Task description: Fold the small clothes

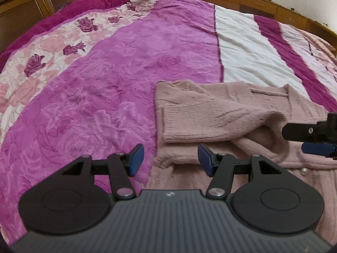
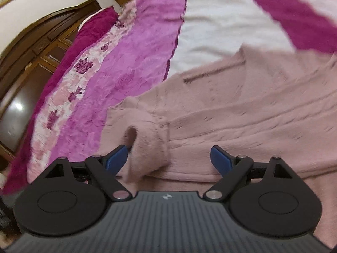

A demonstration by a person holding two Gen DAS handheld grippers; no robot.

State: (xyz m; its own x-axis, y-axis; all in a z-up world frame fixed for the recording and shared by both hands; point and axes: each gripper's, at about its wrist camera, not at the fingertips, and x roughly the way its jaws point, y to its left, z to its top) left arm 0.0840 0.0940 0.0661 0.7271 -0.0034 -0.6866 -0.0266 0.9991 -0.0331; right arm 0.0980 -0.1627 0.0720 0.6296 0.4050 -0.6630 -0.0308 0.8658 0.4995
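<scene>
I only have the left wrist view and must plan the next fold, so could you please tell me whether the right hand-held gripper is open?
Observer: Yes, the right hand-held gripper has its jaws wide apart.
Operator: Is anything between them?
Observer: The sleeve cuff of the pink sweater lies there, beside one blue pad.
Operator: Is it pinched?
Observer: No, the other pad stands clear of it.

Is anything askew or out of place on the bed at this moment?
Only the pink sweater: one sleeve cuff stands up, bunched between the open jaws of the right gripper, not lying flat. No damage is visible.
</scene>
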